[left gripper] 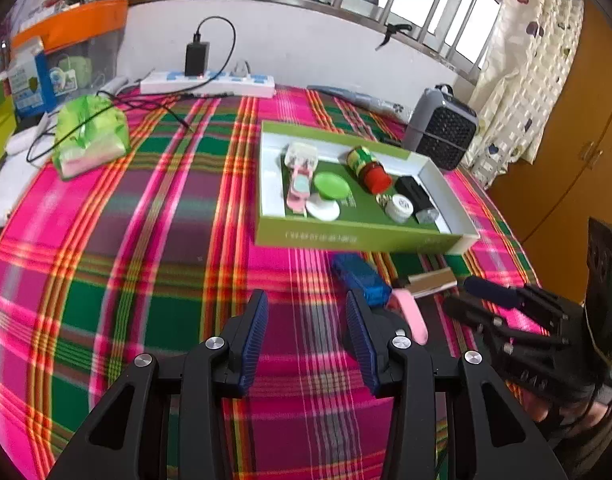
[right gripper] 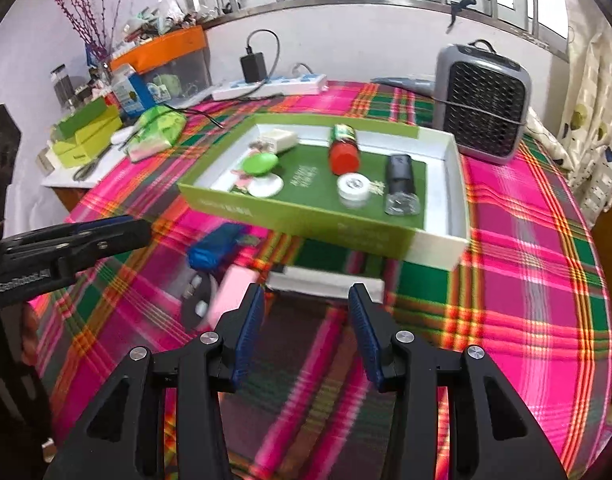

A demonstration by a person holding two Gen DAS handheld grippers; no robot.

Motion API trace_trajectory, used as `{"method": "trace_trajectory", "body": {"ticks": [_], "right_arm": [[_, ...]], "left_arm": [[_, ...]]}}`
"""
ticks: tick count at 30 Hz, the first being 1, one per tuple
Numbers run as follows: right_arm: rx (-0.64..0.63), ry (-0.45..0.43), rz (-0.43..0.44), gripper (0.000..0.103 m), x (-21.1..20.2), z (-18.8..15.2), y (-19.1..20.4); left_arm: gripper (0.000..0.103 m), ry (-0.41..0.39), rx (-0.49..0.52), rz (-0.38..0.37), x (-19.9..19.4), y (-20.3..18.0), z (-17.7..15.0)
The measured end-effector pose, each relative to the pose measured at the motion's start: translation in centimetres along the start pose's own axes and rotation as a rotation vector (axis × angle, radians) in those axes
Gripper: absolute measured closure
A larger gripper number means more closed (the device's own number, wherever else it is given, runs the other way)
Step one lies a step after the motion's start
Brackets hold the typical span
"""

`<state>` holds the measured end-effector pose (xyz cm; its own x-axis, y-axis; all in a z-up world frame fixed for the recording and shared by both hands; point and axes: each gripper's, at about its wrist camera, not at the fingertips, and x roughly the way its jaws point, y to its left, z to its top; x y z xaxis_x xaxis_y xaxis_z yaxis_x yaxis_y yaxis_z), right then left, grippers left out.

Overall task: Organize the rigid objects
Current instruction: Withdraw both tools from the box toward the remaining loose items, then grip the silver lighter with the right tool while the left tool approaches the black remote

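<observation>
A green and white tray box (left gripper: 345,236) (right gripper: 306,216) lies on the plaid cloth, holding a red-capped bottle (left gripper: 367,168) (right gripper: 344,150), a green lid (left gripper: 331,185) (right gripper: 259,164), a white jar (left gripper: 399,208) (right gripper: 353,190), a black bottle (right gripper: 400,184) and pink items. In front of it lie a blue box (left gripper: 361,278) (right gripper: 216,246), a pink handle (left gripper: 411,312) (right gripper: 230,294) and a flat silver-white piece (left gripper: 431,282) (right gripper: 325,282). My left gripper (left gripper: 306,340) is open and empty, left of the blue box. My right gripper (right gripper: 304,328) is open and empty, just before the flat piece.
A grey fan heater (left gripper: 441,128) (right gripper: 481,108) stands behind the tray at the right. A white power strip (left gripper: 208,84) (right gripper: 270,86) with a black charger and cables lies at the back edge. A green plastic bag (left gripper: 90,136) (right gripper: 156,132) lies at the left.
</observation>
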<state>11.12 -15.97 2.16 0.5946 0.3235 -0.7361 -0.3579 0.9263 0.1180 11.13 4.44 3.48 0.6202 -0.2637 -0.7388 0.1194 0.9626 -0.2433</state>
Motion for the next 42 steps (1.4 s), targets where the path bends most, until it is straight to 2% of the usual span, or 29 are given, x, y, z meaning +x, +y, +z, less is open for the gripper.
{"method": "trace_trajectory", "body": {"ticks": [7,13,19,25,29,38,42], "right_arm": [[-0.012,0.0,-0.001,0.058,0.5,0.1,-2.0],[-0.111,0.01,0.019,0.058,1.6,1.0,-2.0],[-0.139,0.032,0.125,0.058,2.6,1.8,-2.0],[-0.192,0.07,0.163,0.057,3.5,2.0,-1.7],[-0.224,0.121,0.222,0.057,3.5,1.6,-1.8],[-0.325,0.151,0.22,0.057,2.1,-0.2,-0.4],[-0.322,0.135,0.181,0.057,2.1,-0.6,0.3]], "left_arm": [[0.063,0.029,-0.001,-0.019,0.2,-0.1,-1.2],[0.063,0.049,0.01,-0.026,0.4,-0.6,-1.8],[0.063,0.059,0.011,-0.026,0.5,-0.8,-1.9],[0.063,0.064,0.01,-0.029,0.6,-0.8,-1.8],[0.063,0.065,0.006,-0.03,0.6,-0.6,-1.8],[0.063,0.073,0.01,-0.035,0.8,-0.8,-1.9],[0.063,0.077,0.011,-0.036,0.9,-1.0,-1.9]]}}
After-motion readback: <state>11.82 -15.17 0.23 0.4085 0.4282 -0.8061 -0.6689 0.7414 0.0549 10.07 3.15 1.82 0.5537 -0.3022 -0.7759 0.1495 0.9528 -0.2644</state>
